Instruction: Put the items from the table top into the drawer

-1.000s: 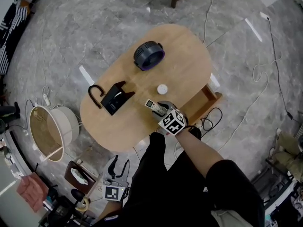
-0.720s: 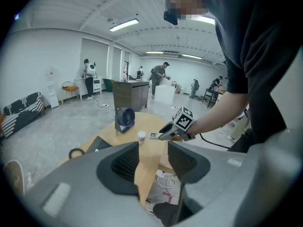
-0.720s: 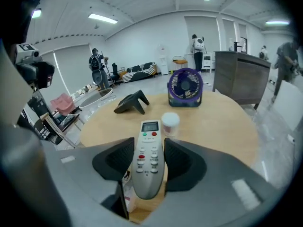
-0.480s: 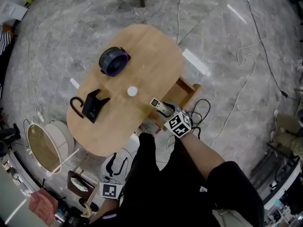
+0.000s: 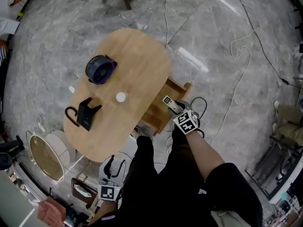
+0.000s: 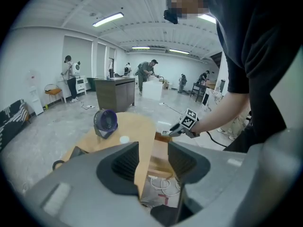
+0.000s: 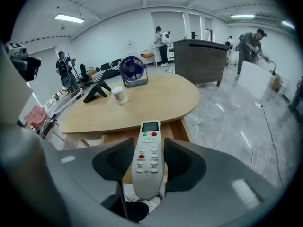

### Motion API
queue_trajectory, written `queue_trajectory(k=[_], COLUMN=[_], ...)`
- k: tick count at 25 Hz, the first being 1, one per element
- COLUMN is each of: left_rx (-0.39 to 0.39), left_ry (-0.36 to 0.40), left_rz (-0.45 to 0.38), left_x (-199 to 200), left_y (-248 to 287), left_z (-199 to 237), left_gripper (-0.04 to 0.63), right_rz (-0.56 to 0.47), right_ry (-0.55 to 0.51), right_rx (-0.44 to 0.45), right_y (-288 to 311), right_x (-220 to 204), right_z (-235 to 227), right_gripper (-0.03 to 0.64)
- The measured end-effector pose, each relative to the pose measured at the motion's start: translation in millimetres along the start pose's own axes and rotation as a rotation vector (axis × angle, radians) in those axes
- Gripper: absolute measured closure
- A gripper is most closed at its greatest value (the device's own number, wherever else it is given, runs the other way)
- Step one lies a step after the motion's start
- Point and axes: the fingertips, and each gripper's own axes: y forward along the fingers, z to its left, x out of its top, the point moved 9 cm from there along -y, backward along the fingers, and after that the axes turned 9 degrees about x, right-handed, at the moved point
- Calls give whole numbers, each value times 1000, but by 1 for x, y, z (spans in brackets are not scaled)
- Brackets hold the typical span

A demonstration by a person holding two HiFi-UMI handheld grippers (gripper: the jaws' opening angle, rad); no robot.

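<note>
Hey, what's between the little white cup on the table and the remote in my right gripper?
Only bare table top and part of the open drawer lie between the cup and the remote; the head view shows it.

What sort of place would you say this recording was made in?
Probably a large open lab or workshop hall: loose cables trail over a grey stone-look floor, strip lights line the ceiling, and several people work around a dark counter.
</note>
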Motion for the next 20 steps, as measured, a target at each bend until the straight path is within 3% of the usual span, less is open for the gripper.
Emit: queue_trajectory(k=[10, 20], left_rx=[46, 90], left_ry=[-20, -66], left_rz=[45, 71], left_x=[-1, -19], left_y=[-8, -18], left_z=[1, 15], left_gripper=[398, 399], right_rz=[121, 244], right_ry=[56, 35], right_rx=[-12, -19], right_y=[61, 111], right_x=[-25, -30], right_z=[-41, -61], right_gripper=[390, 390])
